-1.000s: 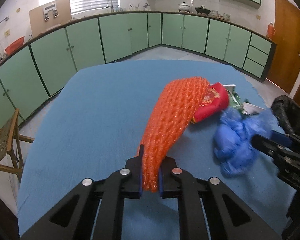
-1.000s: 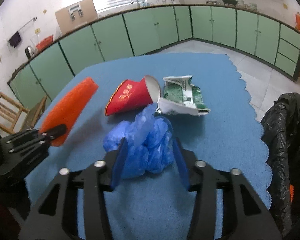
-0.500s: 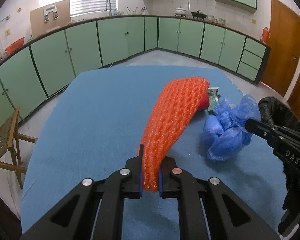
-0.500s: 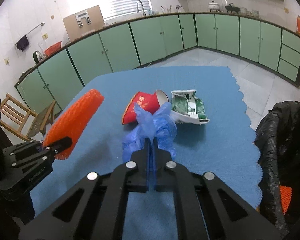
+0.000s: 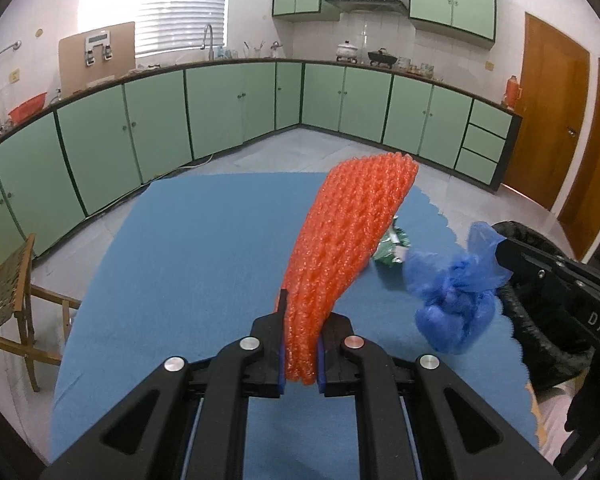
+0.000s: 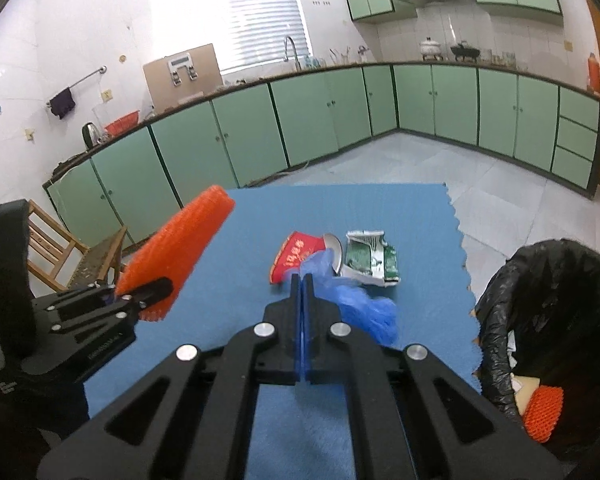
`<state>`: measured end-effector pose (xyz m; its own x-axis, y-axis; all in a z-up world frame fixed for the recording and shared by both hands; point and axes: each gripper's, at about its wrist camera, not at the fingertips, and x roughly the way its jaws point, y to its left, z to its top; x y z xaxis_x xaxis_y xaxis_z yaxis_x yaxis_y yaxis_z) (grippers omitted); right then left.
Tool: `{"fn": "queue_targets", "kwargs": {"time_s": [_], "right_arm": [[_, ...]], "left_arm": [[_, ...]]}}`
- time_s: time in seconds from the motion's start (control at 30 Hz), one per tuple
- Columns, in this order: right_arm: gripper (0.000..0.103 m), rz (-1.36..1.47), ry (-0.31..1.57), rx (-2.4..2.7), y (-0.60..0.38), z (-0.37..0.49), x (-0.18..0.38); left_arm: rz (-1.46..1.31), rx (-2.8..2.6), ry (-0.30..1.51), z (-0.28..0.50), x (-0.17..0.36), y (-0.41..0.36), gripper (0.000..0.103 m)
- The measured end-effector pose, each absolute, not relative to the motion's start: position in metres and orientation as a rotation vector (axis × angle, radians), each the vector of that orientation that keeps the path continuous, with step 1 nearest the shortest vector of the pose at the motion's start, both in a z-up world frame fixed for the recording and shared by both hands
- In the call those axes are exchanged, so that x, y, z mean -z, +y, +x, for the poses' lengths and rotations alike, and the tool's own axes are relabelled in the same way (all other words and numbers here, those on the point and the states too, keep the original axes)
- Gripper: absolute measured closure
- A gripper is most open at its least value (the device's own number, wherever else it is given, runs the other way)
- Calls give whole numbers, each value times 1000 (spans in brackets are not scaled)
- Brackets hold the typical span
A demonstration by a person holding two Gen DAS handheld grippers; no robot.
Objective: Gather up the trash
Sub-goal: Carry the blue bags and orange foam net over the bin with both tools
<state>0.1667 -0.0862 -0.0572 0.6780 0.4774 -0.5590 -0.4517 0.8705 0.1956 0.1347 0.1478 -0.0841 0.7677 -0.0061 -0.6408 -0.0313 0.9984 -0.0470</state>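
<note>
1. While the left gripper (image 5: 300,354) is squeezed shut on the bottom end of an orange foam net (image 5: 346,256), the net sticks up and leans to the right, high over the blue cloth (image 5: 188,264).
2. From the right camera, the same orange foam net (image 6: 176,258) shows on the left side, held up in the air by the left gripper (image 6: 150,294).
3. The right gripper (image 6: 302,280) has its two fingers pressed together on a crumpled blue plastic bag (image 6: 360,308). The bag hangs off the right side of the fingers and looks blurry.
4. From the left camera, the blue plastic bag (image 5: 458,298) hangs in the air from the tip of the right gripper (image 5: 500,246), above the right edge of the cloth.
5. A red paper cup (image 6: 300,256) lies on its side on the cloth, with its open end to the right.
6. A torn green and white wrapper (image 6: 374,258) lies just beside the cup's open end.
7. A bin with a black bag (image 6: 556,304) stands off the right edge of the cloth. Inside it, low down, there is another orange net piece (image 6: 542,412) and something pale next to it.
8. Green cupboards (image 5: 228,108) go all around the room behind the cloth.
9. A wooden chair (image 5: 8,300) stands on the floor to the left.
</note>
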Motion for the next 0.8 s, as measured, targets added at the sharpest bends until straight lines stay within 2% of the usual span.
{"fn": "queue_targets", "kwargs": {"time_s": [0.8], "right_arm": [[103,78,559,-494,-131,139,19]], "left_arm": [[-33,77,651,119,50,115,92]]}}
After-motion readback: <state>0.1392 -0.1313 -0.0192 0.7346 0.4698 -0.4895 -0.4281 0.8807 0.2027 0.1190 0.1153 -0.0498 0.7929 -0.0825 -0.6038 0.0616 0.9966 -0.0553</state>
